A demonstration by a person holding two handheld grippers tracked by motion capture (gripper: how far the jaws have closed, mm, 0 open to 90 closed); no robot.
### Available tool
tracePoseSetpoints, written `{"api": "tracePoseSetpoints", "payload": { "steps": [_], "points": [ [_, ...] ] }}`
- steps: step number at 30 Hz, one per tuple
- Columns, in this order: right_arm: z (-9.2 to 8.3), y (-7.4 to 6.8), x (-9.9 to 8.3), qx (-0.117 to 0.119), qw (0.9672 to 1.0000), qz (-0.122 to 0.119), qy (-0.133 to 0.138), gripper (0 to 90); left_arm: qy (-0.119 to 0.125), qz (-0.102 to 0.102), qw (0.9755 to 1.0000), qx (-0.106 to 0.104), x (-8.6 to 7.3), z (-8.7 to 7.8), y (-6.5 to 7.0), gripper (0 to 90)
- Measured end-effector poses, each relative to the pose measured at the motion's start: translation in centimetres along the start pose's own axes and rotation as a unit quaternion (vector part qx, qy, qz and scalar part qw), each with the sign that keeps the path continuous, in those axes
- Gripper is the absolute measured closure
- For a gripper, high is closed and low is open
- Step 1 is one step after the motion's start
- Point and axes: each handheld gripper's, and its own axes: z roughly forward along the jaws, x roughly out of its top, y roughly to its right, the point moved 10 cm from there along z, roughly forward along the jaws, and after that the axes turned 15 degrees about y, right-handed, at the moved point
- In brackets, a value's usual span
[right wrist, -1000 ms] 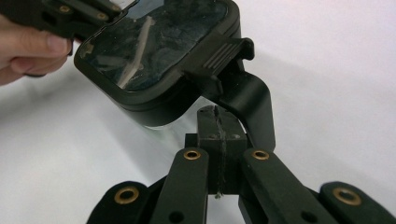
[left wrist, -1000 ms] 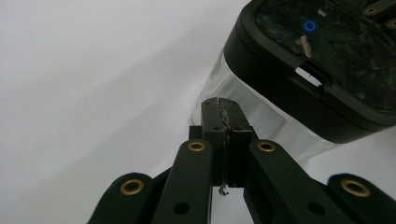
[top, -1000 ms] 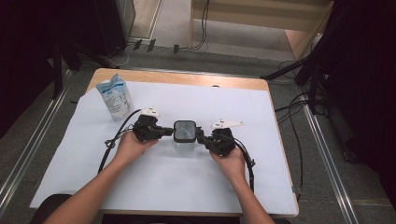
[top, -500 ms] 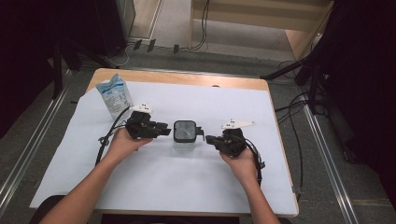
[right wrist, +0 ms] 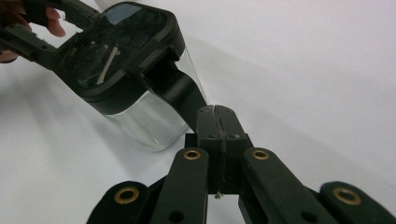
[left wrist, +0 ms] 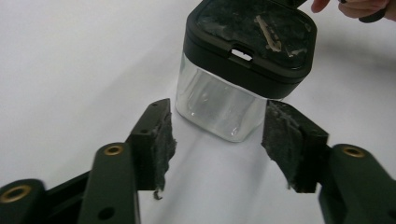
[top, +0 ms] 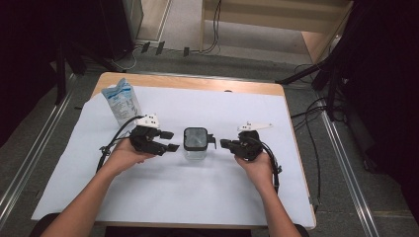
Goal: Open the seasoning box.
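A clear square container (top: 196,144) with a black lid stands on the white sheet at the table's middle. My left gripper (top: 171,140) lies just left of it. Its jaws have just been opening and are open now. In the left gripper view the container (left wrist: 243,70) stands just past the frayed pads (left wrist: 161,140), and neither pad touches it. My right gripper (top: 223,143) is shut a little to the right of the container, with nothing between its jaws. In the right gripper view the shut tips (right wrist: 217,116) sit just in front of the lid's black tab (right wrist: 180,93).
A blue and white pouch (top: 121,101) stands at the sheet's back left. The white sheet (top: 163,197) covers most of the wooden table (top: 197,84). Cables trail from both grippers, and more lie on the floor beyond the table.
The left gripper's jaws have opened and let go of the container. The right gripper has drawn back to the right, away from the container, staying shut.
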Motion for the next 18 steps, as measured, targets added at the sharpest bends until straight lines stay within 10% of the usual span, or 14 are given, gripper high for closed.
{"api": "tracePoseSetpoints", "payload": {
  "steps": [4, 18],
  "points": [
    [0.3, 0.0, -0.2, 0.003, 1.0000, 0.001, -0.004, 90.0, 0.000, -0.022, 0.9991, -0.035, -0.2, 0.4, 0.4, 29.2],
    [0.7, -0.1, -0.3, 0.012, 0.9998, 0.009, -0.012, 90.0, -0.021, 0.026, 0.9970, -0.070, 0.3, 2.3, 0.6, 0.0]
  ]
}}
